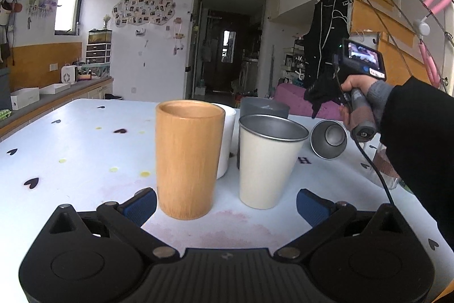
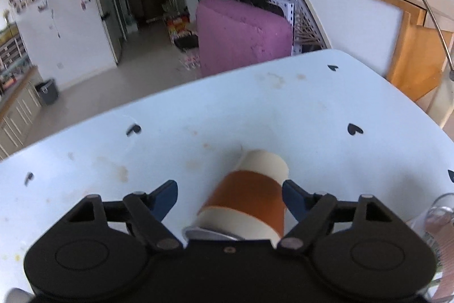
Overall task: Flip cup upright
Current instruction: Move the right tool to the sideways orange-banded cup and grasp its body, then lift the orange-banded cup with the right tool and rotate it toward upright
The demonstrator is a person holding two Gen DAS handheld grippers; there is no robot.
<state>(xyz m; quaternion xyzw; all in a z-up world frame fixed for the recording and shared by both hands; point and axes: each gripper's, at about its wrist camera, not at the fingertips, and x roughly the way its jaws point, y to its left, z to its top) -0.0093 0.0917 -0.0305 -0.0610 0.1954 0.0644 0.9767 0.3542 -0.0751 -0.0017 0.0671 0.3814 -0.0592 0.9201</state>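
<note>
The paper cup [image 2: 249, 198] with its brown sleeve lies tipped on the tabletop [image 2: 326, 110] between the right gripper's [image 2: 229, 196] spread fingers [image 2: 292, 196], rim nearest, so close squarely on the sleeve before rotating, while the left gripper [image 1: 225, 203] gapes empty before the wooden cup [image 1: 187, 161].

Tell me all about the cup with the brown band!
The cup is cream paper with a wide brown sleeve around its middle. It lies on its side on the pale blue table, base pointing away, silvery rim nearest the camera. It sits between the open right gripper fingers; contact is unclear.
</note>
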